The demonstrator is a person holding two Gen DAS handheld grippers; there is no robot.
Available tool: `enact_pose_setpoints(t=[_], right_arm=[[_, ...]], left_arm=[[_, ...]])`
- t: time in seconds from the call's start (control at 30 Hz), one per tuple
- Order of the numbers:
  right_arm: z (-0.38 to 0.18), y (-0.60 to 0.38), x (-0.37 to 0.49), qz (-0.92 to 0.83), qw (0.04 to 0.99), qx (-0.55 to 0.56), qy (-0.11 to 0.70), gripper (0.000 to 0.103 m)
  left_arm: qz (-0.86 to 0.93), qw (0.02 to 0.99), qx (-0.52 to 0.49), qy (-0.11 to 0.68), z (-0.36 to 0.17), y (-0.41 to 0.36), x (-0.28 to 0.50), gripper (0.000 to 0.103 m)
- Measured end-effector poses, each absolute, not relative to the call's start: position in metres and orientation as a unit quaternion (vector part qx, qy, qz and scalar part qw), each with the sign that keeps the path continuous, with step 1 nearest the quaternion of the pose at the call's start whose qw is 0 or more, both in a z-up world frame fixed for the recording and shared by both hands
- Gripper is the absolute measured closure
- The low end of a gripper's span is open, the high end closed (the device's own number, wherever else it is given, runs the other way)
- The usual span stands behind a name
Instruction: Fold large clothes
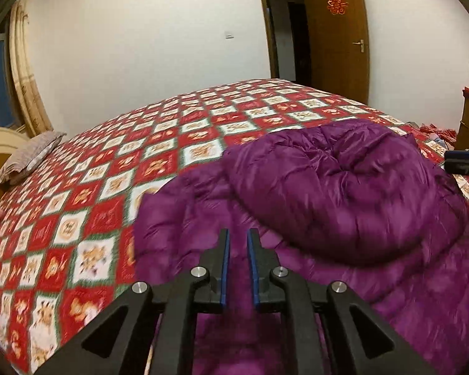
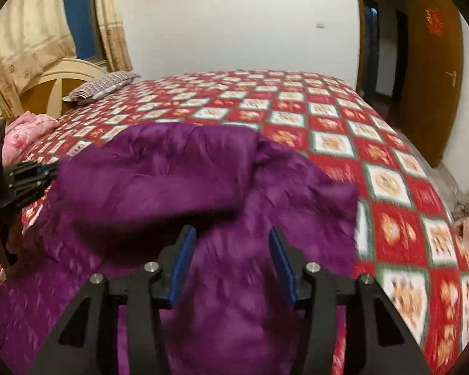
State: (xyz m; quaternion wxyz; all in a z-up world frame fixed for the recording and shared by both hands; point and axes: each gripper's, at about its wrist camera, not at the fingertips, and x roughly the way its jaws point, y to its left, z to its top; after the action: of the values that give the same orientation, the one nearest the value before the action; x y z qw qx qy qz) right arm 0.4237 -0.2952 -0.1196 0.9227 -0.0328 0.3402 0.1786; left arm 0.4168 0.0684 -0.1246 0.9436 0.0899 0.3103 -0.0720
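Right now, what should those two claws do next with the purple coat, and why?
Probably bring both down onto the near edge of the coat. The left claw and right claw both hang open with nothing between them, and the coat lies bunched, only partly folded, on the bed.

Both wrist cameras look forward and downward along their own fingers, close above the purple jacket (image 1: pixel 344 193) on the bed (image 1: pixel 93 206). The left view faces the door (image 1: pixel 337 37), the right view the curtained window (image 2: pixel 78 25); both share jacket, quilt and pillow (image 2: pixel 103 87).

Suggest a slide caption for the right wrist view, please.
Open right gripper above purple padded coat on checkered bedspread.
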Motion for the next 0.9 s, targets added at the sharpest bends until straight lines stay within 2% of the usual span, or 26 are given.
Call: enact_pose_setpoints(t=[0.03,0.1,0.2,0.33,0.43,0.6,0.7,0.9], right_arm=[[-0.117,-0.302,0.423,0.178,0.922,-0.024,0.343,0.050],[-0.111,-0.312,0.424,0.170,0.921,-0.007,0.350,0.050],[-0.093,-0.312,0.427,0.163,0.924,0.019,0.345,0.050],[-0.081,-0.283,0.423,0.178,0.924,0.020,0.339,0.051],[-0.082,-0.248,0.424,0.208,0.918,0.003,0.338,0.054],[-0.126,-0.212,0.432,0.224,0.898,-0.027,0.377,0.063],[-0.155,-0.212,0.435,0.210,0.887,-0.031,0.410,0.065],[-0.173,-0.220,0.431,0.204,0.885,-0.038,0.417,0.068]], left_arm=[[-0.064,0.945,0.086,0.309,-0.122,0.076,0.416,0.081],[-0.039,0.951,0.079,0.297,-0.112,0.085,0.414,0.046],[-0.017,0.963,0.048,0.266,-0.090,0.085,0.414,0.016],[-0.021,0.963,0.026,0.269,-0.078,0.060,0.433,0.013],[-0.027,0.957,0.064,0.282,-0.090,0.025,0.442,0.013],[-0.036,0.940,0.108,0.322,-0.138,-0.009,0.446,0.013],[-0.036,0.932,0.113,0.343,-0.160,-0.014,0.445,0.013],[-0.045,0.925,0.109,0.362,-0.169,-0.017,0.450,0.012]])
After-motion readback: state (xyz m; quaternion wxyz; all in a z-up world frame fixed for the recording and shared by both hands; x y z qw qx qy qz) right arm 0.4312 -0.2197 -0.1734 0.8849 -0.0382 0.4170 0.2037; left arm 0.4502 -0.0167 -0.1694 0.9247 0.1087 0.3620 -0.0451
